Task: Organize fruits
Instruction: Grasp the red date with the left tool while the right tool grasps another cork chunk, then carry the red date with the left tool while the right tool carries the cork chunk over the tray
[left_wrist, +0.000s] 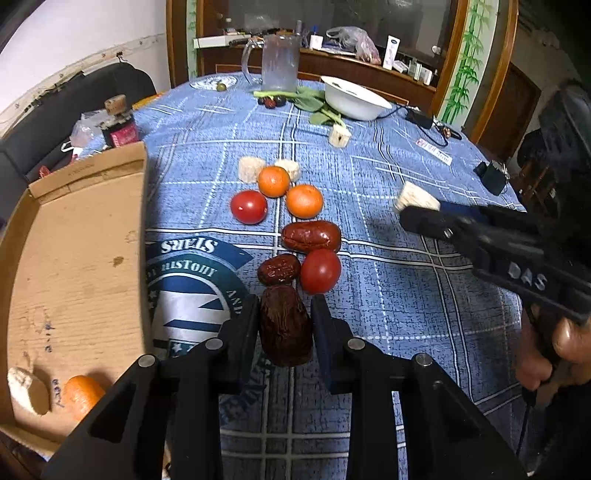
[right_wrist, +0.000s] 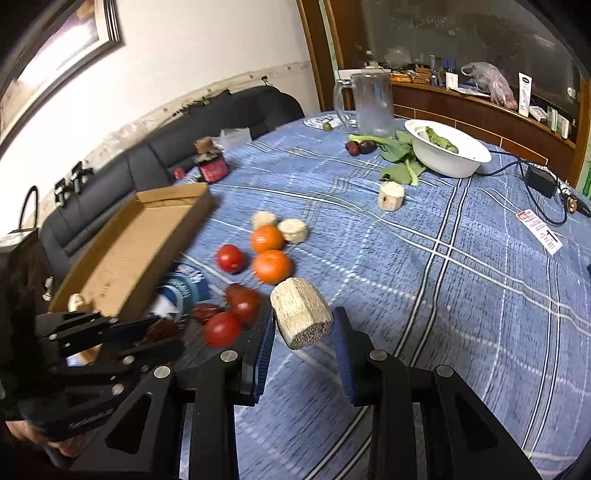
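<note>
My left gripper (left_wrist: 285, 314) is shut on a dark red date (left_wrist: 285, 328), held just above the blue cloth. My right gripper (right_wrist: 303, 332) is shut on a pale sugarcane chunk (right_wrist: 301, 317) above the table; it also shows in the left wrist view (left_wrist: 417, 210). On the cloth lie two more dates (left_wrist: 311, 236), two tomatoes (left_wrist: 249, 206), two oranges (left_wrist: 273, 181) and sugarcane chunks (left_wrist: 251, 169). The cardboard box (left_wrist: 74, 258) at the left holds an orange (left_wrist: 82, 395) and a sugarcane chunk (left_wrist: 26, 387).
At the far side stand a glass pitcher (left_wrist: 279, 62), a white bowl (left_wrist: 354, 98) with greens, leafy greens (left_wrist: 314, 103), a lone sugarcane chunk (left_wrist: 339, 134) and a power adapter with cable (left_wrist: 419, 117). A jar (left_wrist: 120, 127) and a dark sofa are at the left.
</note>
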